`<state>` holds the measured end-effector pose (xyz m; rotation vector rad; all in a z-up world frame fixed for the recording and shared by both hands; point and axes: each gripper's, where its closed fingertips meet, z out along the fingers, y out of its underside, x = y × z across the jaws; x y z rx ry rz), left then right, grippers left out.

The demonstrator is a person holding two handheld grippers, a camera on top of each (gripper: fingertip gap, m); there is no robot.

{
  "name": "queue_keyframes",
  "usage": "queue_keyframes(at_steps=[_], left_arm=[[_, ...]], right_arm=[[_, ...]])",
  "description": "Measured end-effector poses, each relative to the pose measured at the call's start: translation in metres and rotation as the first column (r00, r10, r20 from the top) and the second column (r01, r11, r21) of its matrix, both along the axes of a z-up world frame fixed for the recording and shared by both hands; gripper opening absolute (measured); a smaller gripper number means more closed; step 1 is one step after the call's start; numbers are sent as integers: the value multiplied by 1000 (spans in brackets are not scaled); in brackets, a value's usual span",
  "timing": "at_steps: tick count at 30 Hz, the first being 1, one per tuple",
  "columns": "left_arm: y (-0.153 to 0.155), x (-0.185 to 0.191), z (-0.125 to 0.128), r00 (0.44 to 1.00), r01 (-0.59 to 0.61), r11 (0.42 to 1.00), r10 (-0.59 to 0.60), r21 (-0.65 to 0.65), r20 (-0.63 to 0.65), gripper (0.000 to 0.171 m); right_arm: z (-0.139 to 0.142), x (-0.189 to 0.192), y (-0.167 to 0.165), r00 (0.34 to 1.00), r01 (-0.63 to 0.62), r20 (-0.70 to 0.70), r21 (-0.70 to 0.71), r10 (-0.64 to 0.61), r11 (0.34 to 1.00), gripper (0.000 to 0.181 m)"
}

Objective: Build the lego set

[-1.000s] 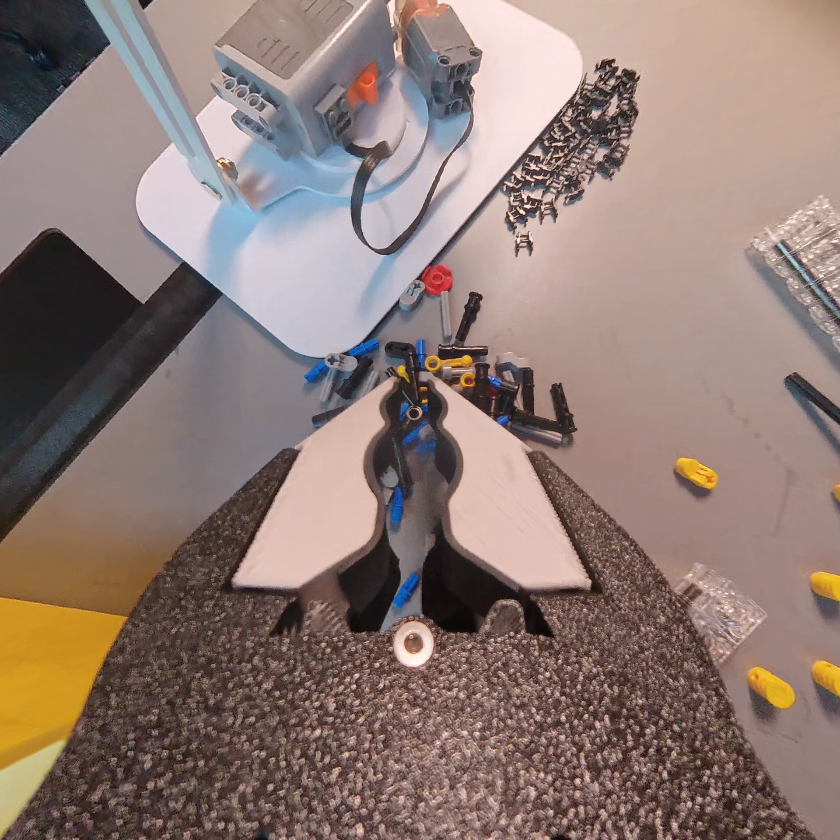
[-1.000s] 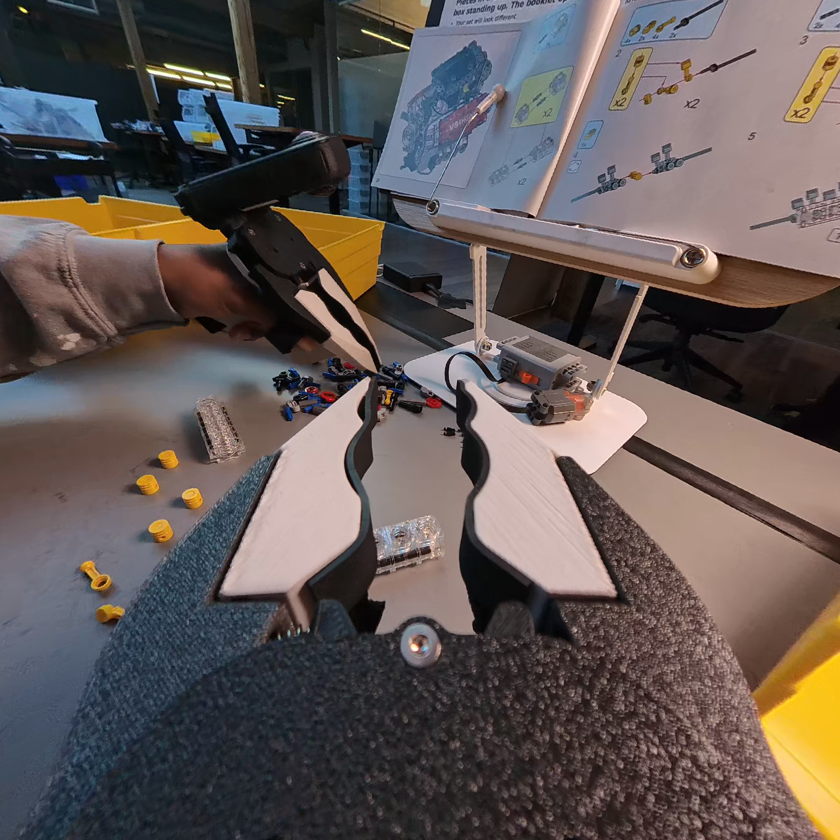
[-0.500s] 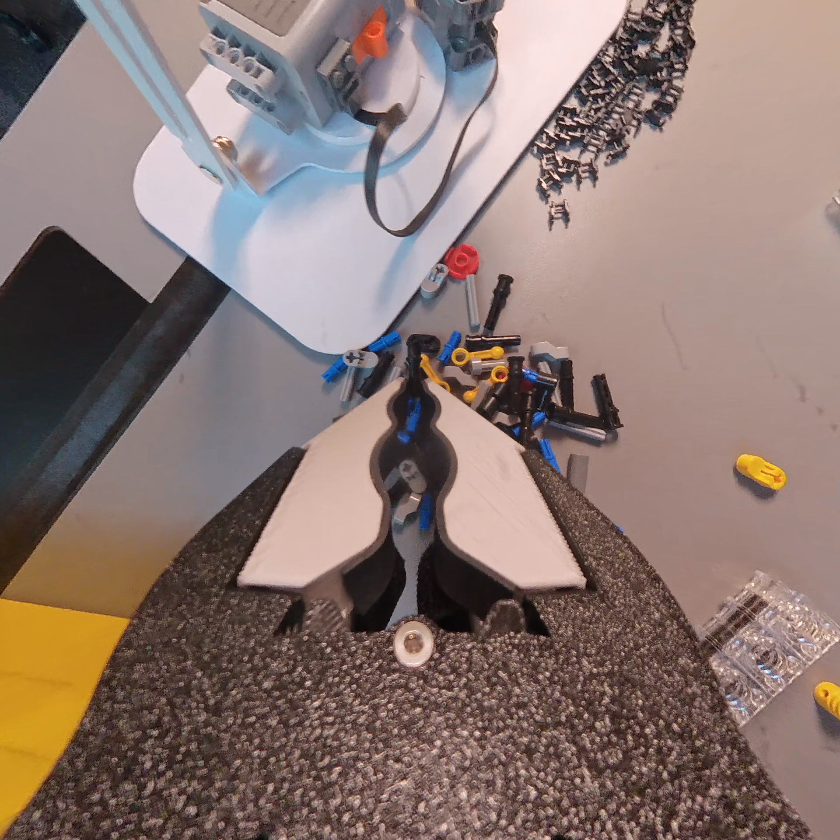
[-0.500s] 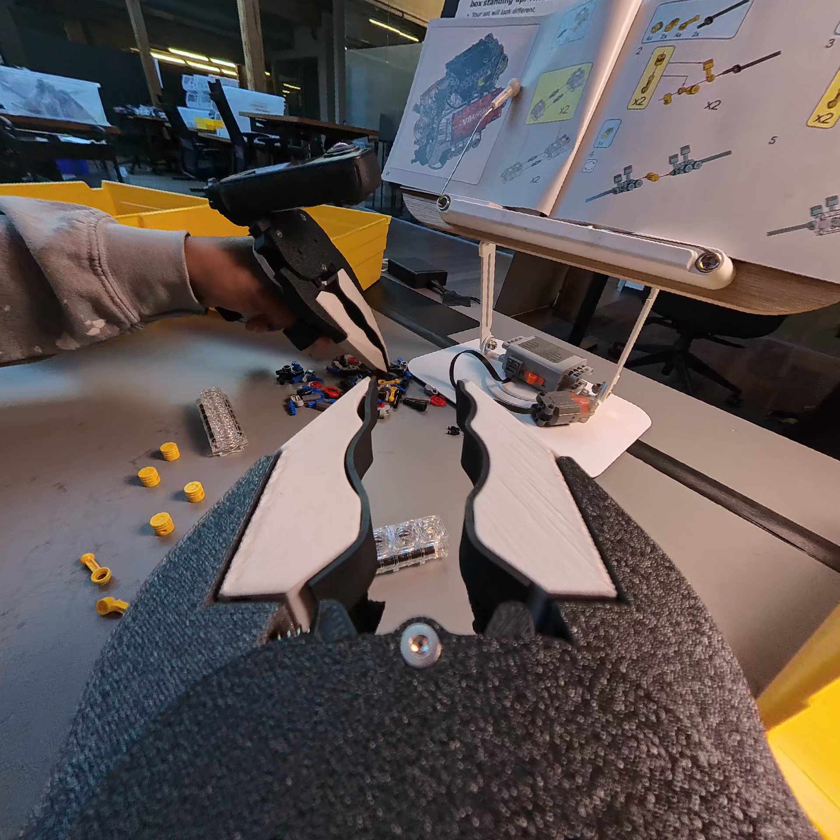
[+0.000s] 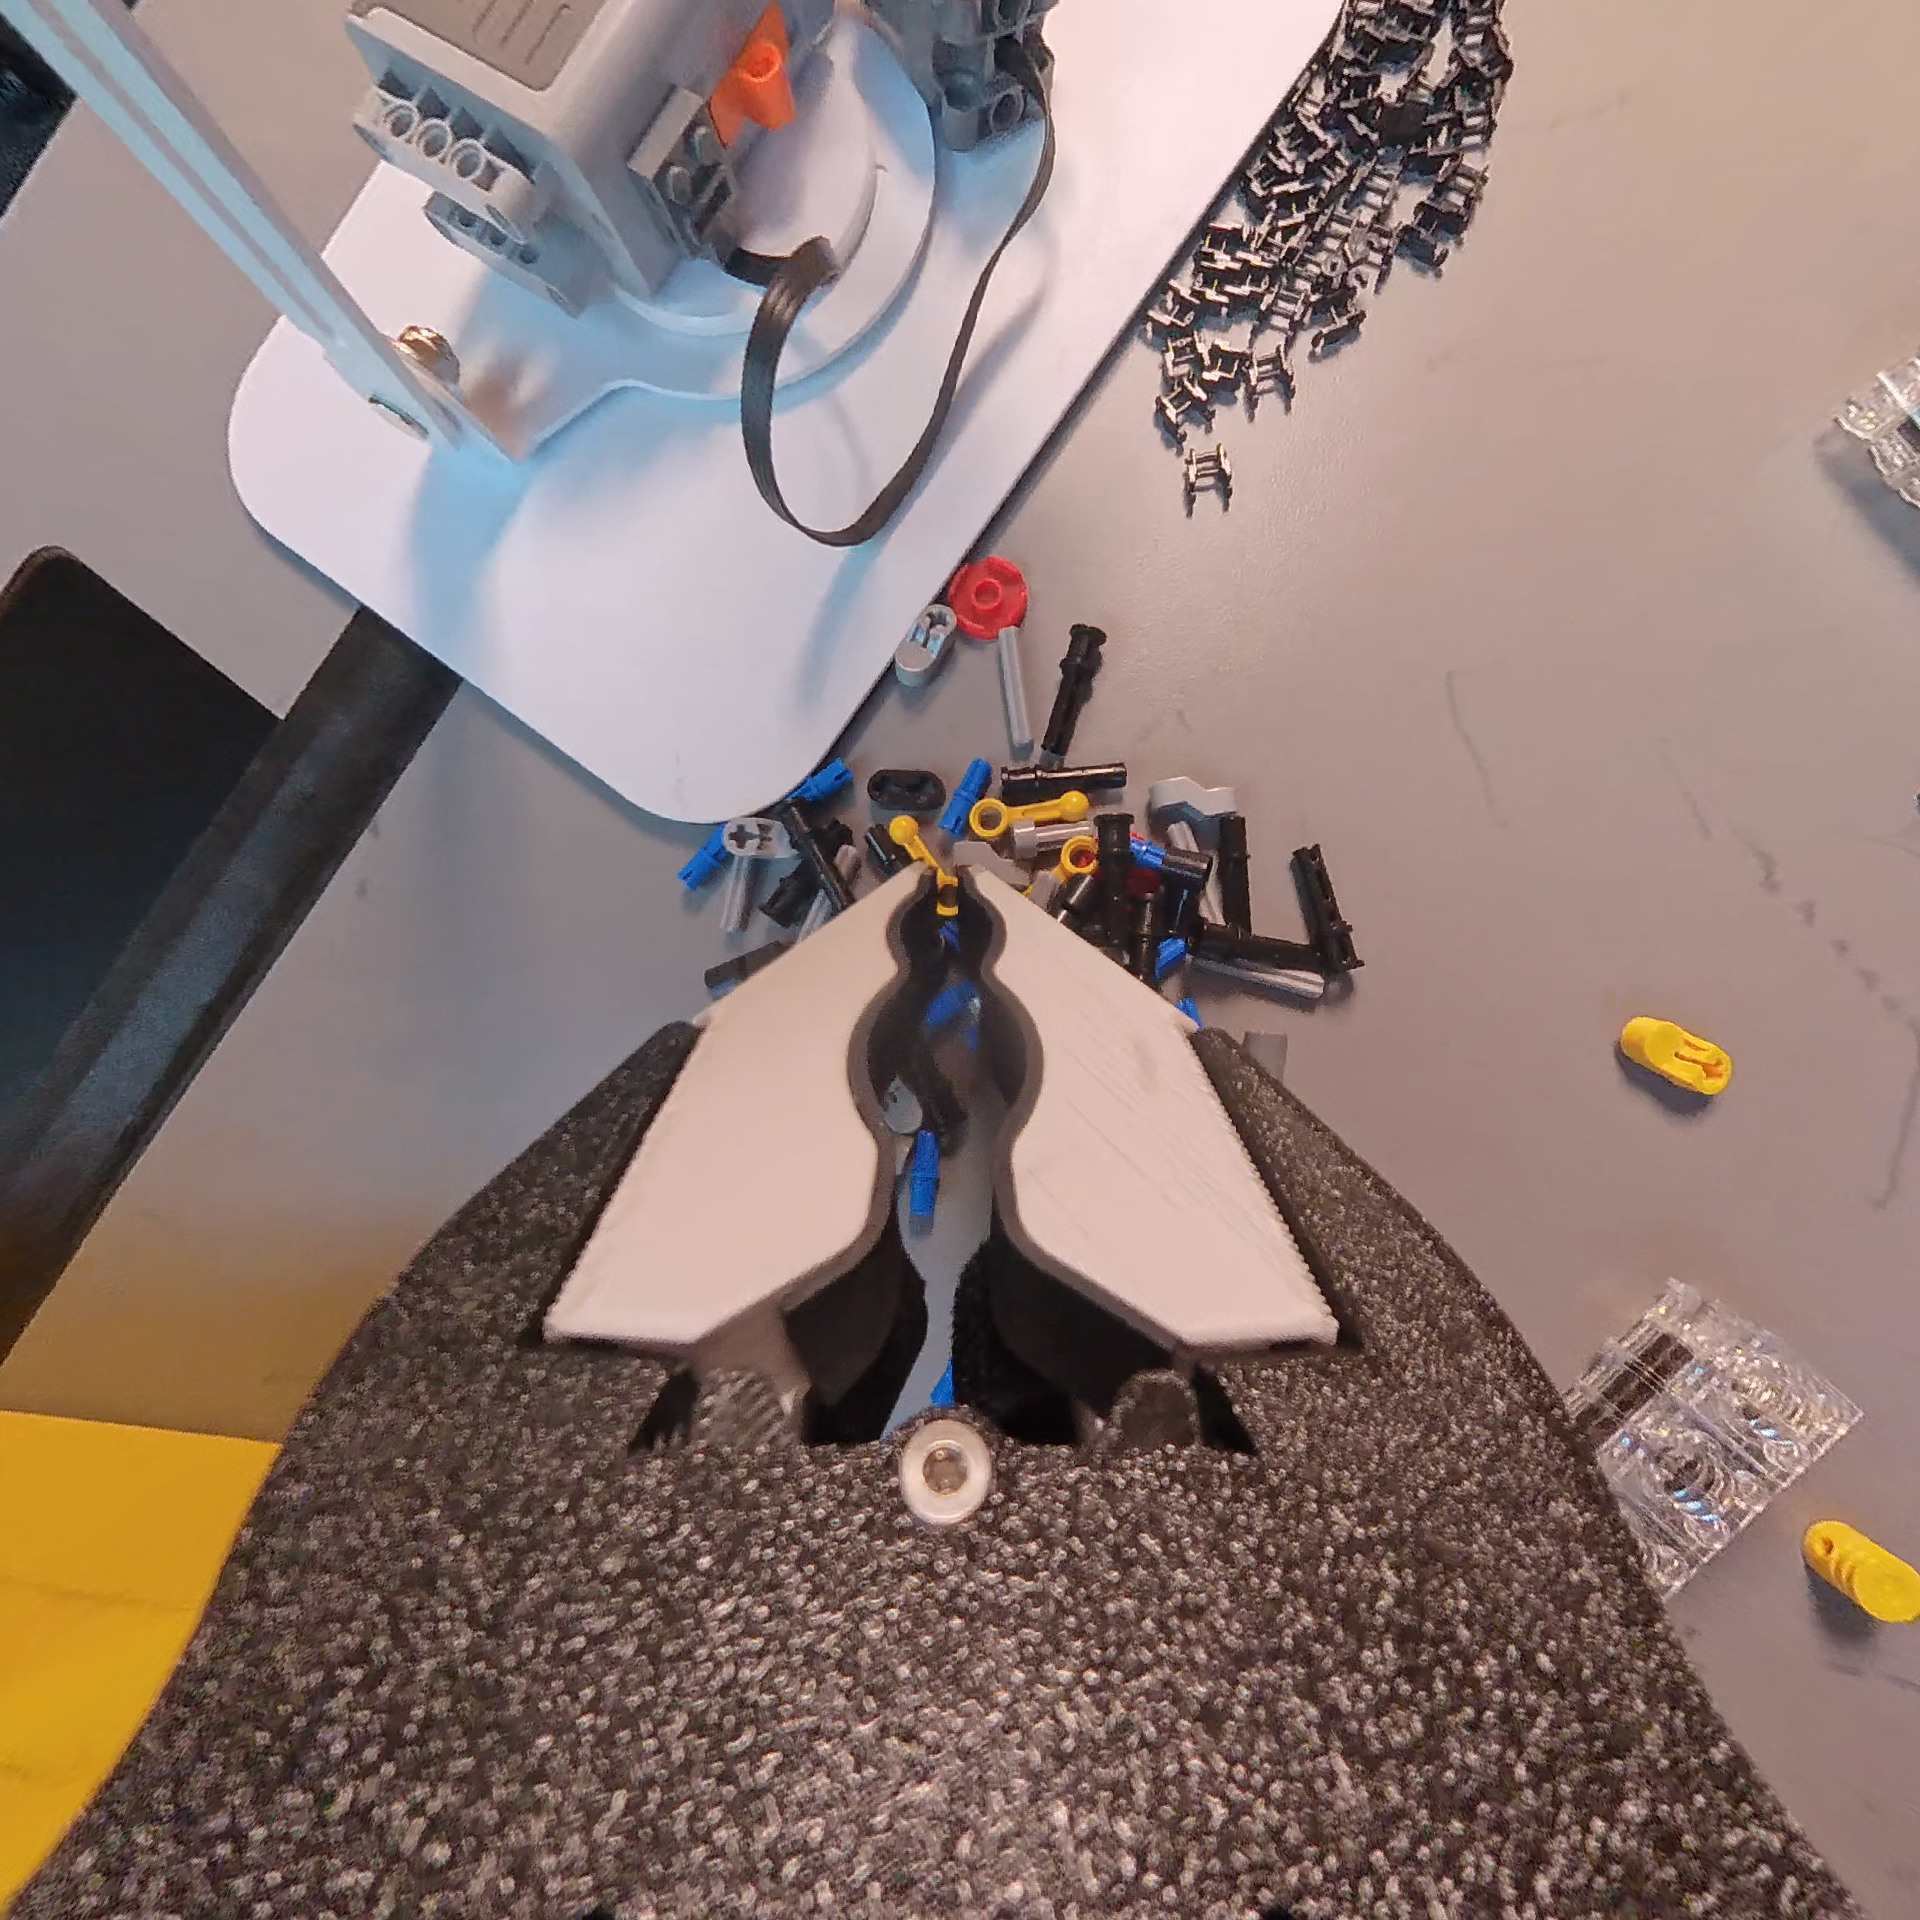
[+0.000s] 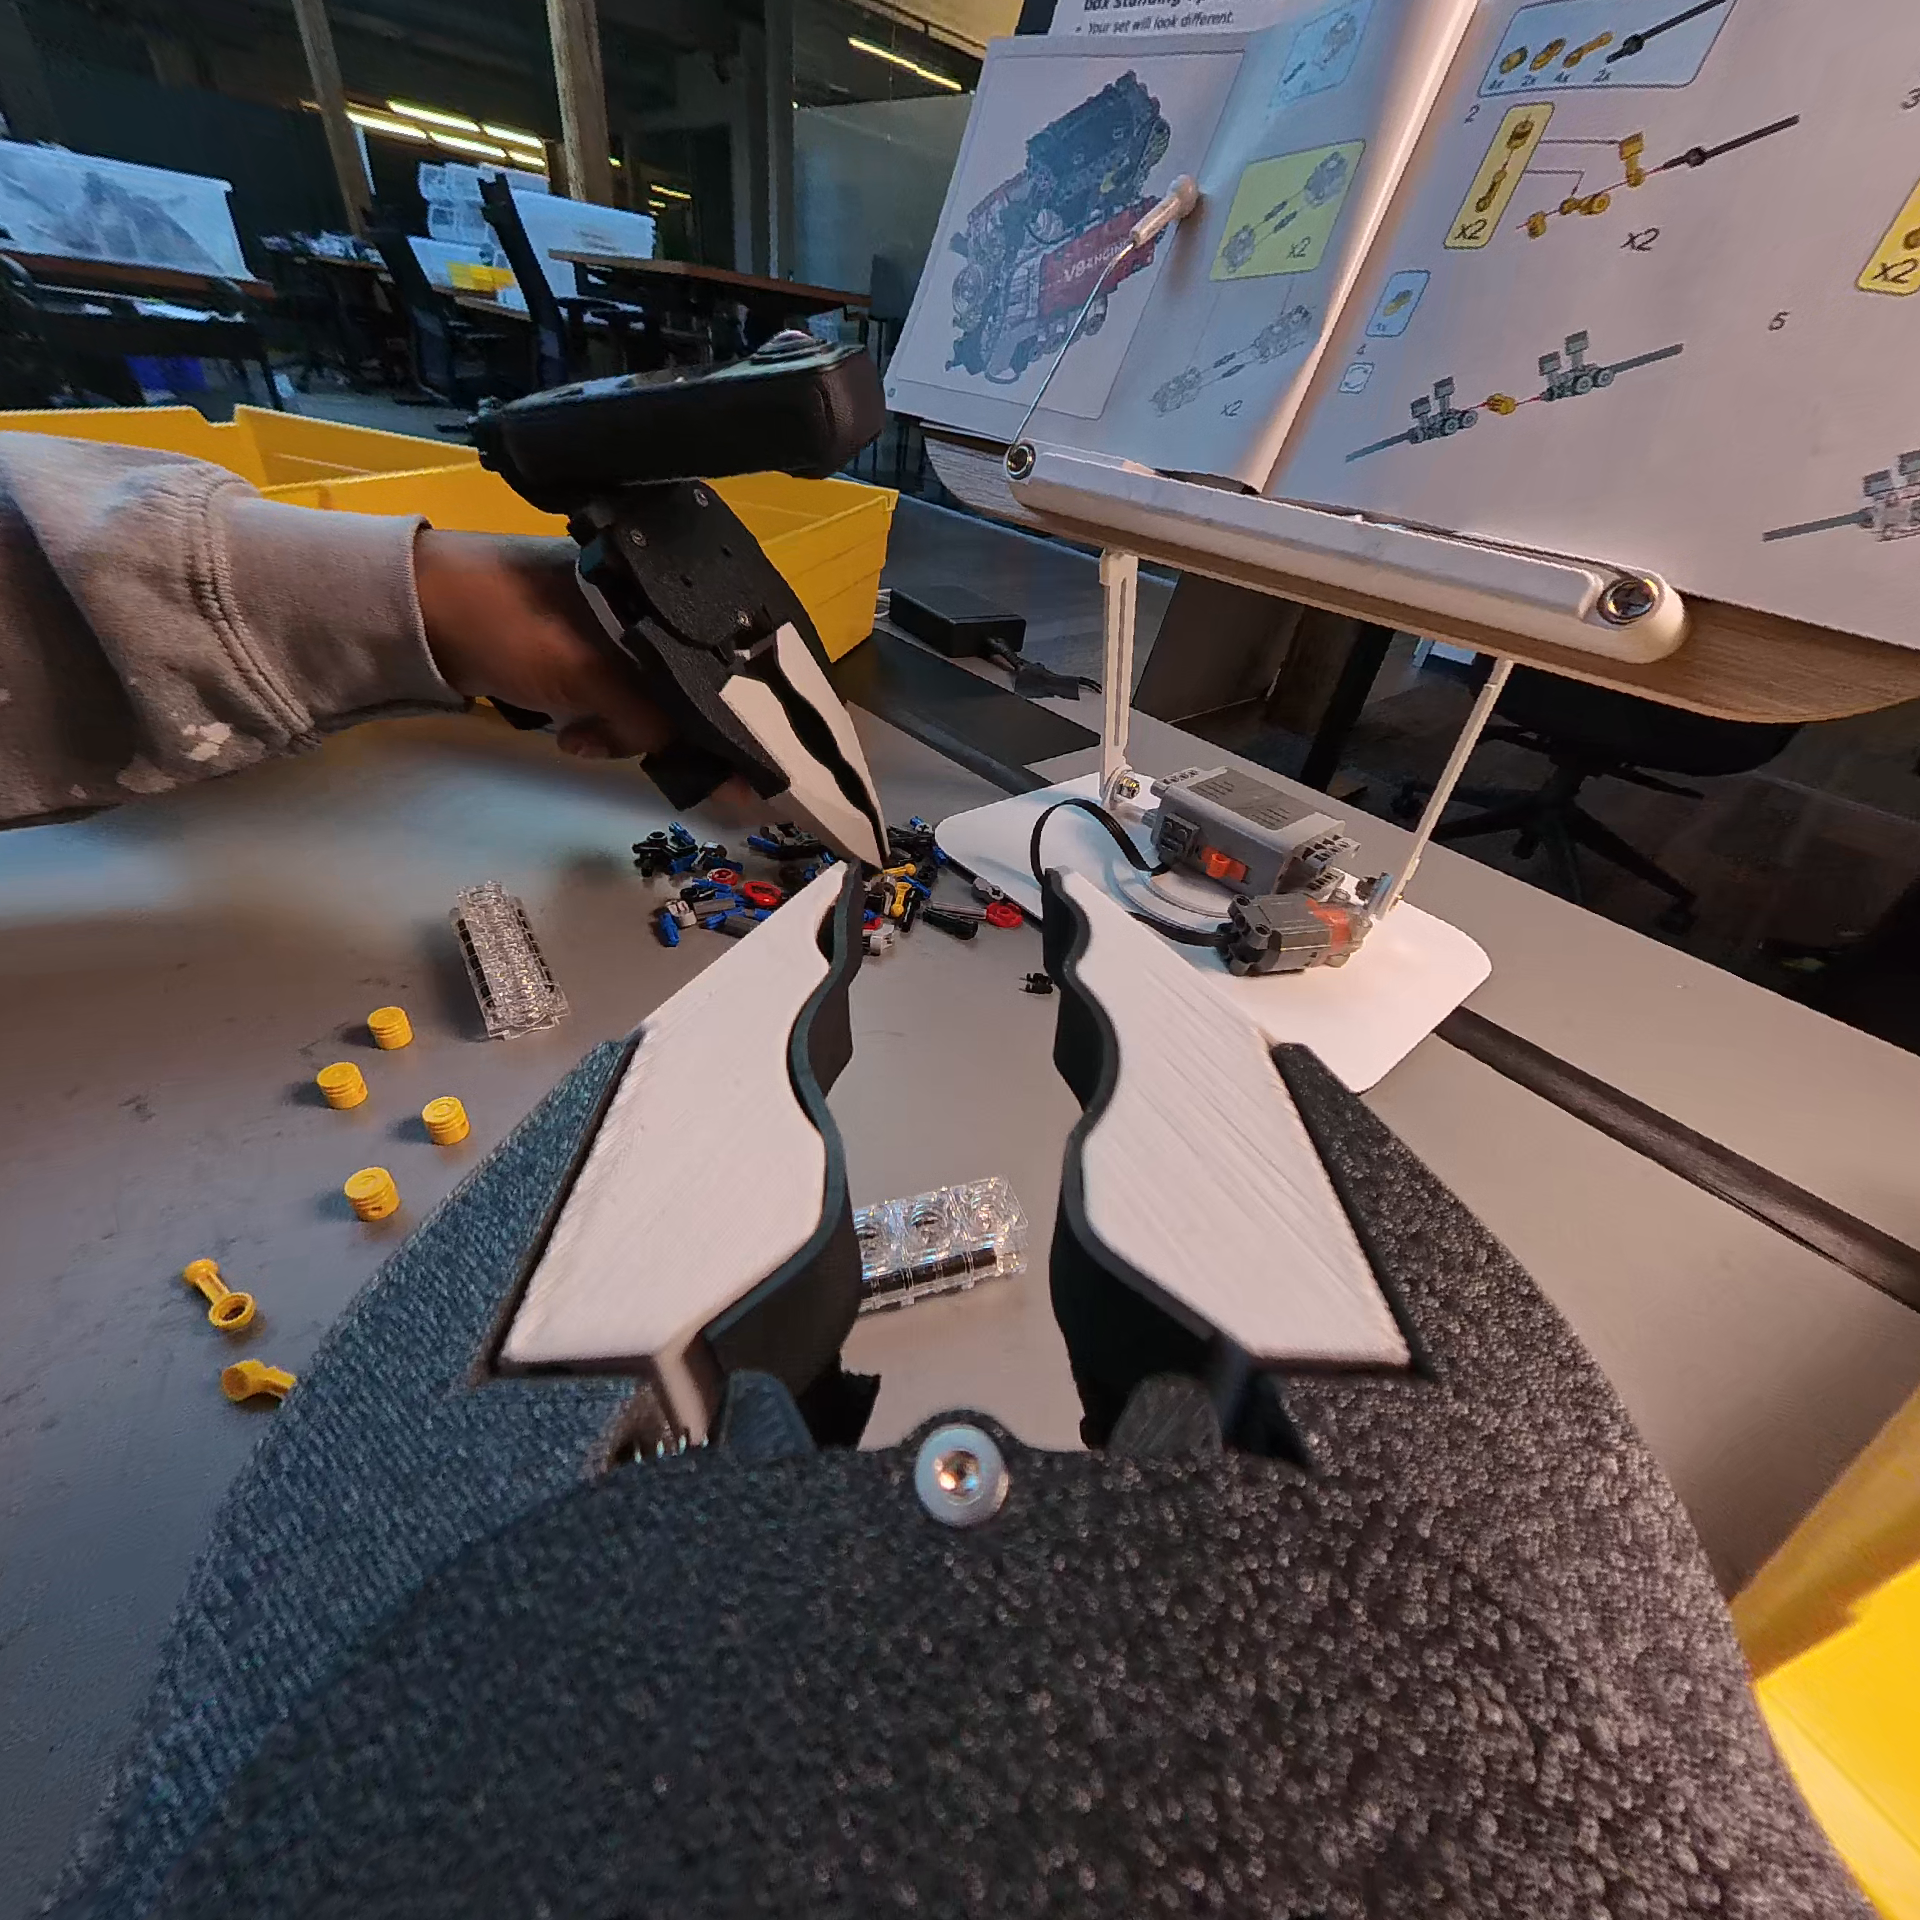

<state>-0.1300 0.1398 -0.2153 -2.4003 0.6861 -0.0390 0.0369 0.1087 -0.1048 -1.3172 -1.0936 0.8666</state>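
Ceiling strip lights (image 6: 447, 123) glow far behind a dim hall; the worktop (image 6: 187, 966) shows soft glare, edges bend wide-angle, slight motion blur.

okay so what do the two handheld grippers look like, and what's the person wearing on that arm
Both grippers have two flat, pale, pointed fingers with wavy black inner edges, set in a speckled dark grey body with a silver screw at its middle. The left gripper, seen from outside, has a black housing with a rounded black top. The right gripper looks alike. The sleeve is grey with pale flecks and a ribbed cuff.
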Motion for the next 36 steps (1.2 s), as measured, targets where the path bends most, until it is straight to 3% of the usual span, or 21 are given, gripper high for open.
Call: queue_keyframes(at_steps=[20, 24, 27, 29, 32, 36], left_arm=[[-8, 3, -6, 998, 70, 992, -71, -105, 2, 7], [-6, 0, -4, 998, 59, 994, -59, -92, 3, 7], [-9, 2, 14, 999, 49, 999, -49, -6, 13, 6], [-23, 18, 32, 993, 96, 994, -99, 58, 60, 7], [-71, 60, 50, 955, 258, 960, -270, 108, 120, 7], [-145, 105, 42, 887, 419, 903, -429, 93, 173, 7]], right_arm=[[0, 0, 0, 1000, -5, -3, -9, 5, 1000, 34], [0, 0, 0, 1000, -4, -5, -10, 4, 1000, 34], [1, 1, 1, 1000, -3, -8, -12, 3, 1000, 34], [1, 1, 1, 1000, -4, -7, -12, 4, 1000, 34], [0, -1, -1, 1000, -6, 1, -2, 6, 1000, 34], [-3, -3, -3, 1000, -10, 24, 18, 9, 1000, 34]])
